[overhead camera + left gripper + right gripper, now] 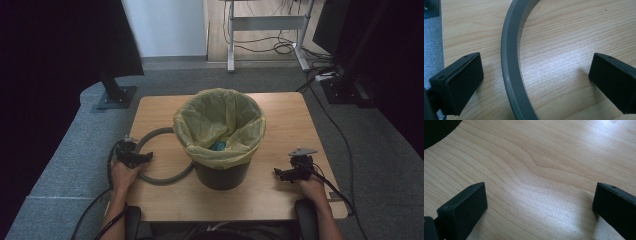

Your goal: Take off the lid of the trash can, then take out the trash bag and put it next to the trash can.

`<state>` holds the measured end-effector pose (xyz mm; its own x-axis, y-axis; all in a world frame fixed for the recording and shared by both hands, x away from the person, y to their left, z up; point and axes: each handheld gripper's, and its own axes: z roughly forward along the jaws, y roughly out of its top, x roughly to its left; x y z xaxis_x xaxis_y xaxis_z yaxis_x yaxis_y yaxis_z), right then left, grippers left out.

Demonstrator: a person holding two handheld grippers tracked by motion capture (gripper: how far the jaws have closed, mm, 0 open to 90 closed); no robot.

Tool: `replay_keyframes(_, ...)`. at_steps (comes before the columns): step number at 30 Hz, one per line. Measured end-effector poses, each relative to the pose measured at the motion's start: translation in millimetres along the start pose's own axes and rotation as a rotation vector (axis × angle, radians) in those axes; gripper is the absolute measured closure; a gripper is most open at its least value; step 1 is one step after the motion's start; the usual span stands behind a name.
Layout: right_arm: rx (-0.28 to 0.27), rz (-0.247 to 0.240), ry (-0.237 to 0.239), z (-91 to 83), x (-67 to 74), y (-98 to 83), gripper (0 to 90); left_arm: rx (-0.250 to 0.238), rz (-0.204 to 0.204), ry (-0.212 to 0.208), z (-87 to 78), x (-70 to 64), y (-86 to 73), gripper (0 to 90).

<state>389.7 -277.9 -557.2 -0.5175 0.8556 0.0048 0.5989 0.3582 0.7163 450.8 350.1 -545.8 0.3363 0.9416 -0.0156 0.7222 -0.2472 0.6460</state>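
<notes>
A black bin (222, 176) lined with a yellow bag (235, 112) stands mid-table, a small blue thing (218, 146) lying inside it. Left of the bin a grey ring (159, 180) lies flat on the wood, partly tucked behind the bin. My left gripper (149, 157) rests at the ring's near-left arc. In the left gripper view the ring (510, 65) runs between the wide-apart jaws of that gripper (535, 68), touching neither pad. My right gripper (276, 172) sits right of the bin, open (540, 192) over bare wood.
The wooden table (290, 120) has free surface to the right of and behind the bin. A monitor-stand base (116, 95) sits off the back-left corner. A desk frame (265, 22) and floor cables (330, 115) lie beyond and to the right.
</notes>
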Motion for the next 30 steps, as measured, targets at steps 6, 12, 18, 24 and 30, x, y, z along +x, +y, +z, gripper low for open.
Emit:
replay_keyframes(6,0.0,0.0,0.0,0.0,0.0,0.0,0.0,0.0,-0.004,0.003,-0.2,-0.4,-0.1,0.0)
replay_keyframes(12,0.0,-0.001,0.0,0.0,0.0,0.0,0.0,-0.002,0.007,-0.009,0.0,1.4,0.1,0.0)
replay_keyframes(18,-0.001,-0.001,0.0,0.1,0.0,0.0,0.0,-0.001,0.018,-0.018,0.1,2.4,0.3,0.0)
replay_keyframes(24,0.008,-0.009,0.008,-0.5,-0.7,0.5,0.0,0.034,0.03,-0.033,-0.8,4.7,4.2,0.0)
replay_keyframes(30,0.034,-0.022,0.008,-3.8,-2.2,1.5,0.0,0.046,0.013,-0.045,-4.2,6.8,6.5,0.1)
